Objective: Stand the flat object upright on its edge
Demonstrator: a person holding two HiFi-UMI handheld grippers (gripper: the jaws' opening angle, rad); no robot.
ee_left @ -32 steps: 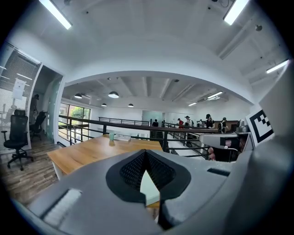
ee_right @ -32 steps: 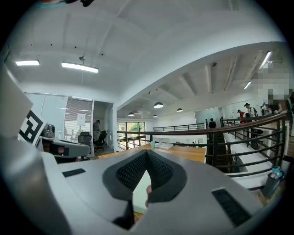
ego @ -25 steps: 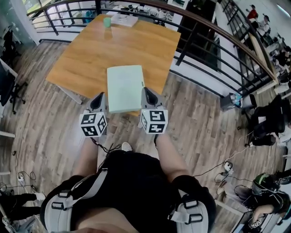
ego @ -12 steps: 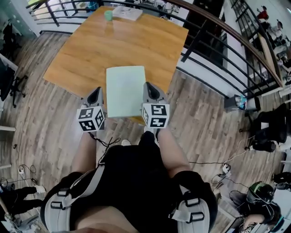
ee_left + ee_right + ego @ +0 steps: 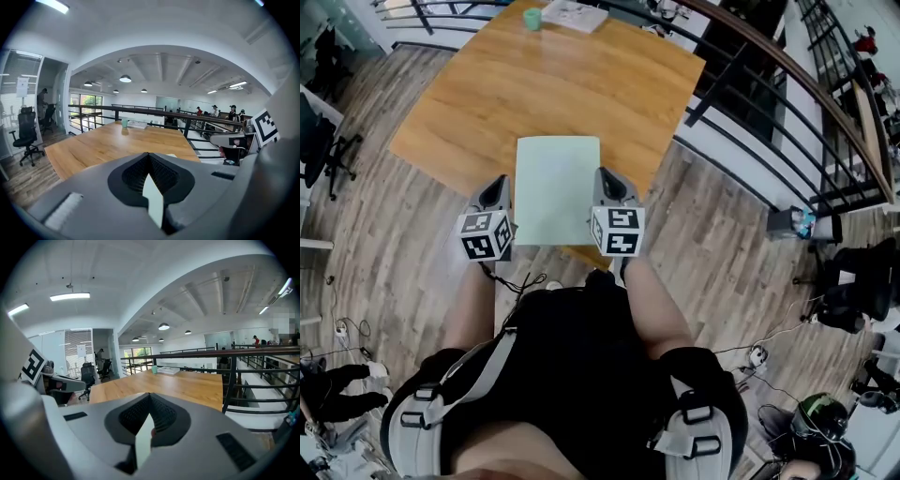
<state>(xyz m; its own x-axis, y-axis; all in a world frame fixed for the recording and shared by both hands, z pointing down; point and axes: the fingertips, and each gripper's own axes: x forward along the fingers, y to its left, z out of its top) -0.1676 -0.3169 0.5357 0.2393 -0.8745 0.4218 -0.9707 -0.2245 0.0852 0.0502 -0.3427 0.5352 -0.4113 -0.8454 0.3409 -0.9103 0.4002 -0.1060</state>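
Note:
A pale green flat board (image 5: 555,190) lies level over the near edge of the wooden table (image 5: 487,84), held between my two grippers. My left gripper (image 5: 499,187) is shut on its left edge near the front corner. My right gripper (image 5: 605,183) is shut on its right edge. In the left gripper view a pale sliver of the board (image 5: 152,204) is pinched between the closed jaws. The right gripper view shows the same, the board (image 5: 143,442) caught between its jaws. I cannot tell whether the board touches the tabletop.
A green cup (image 5: 532,19) and a stack of papers (image 5: 575,14) sit at the table's far end. A black railing (image 5: 750,103) runs along the right and behind the table. An office chair (image 5: 323,150) stands at the left on the wood floor.
The head view has shifted, so the table sits higher in the frame. Both grippers keep hold of the board, which stays level and has drifted slightly left.

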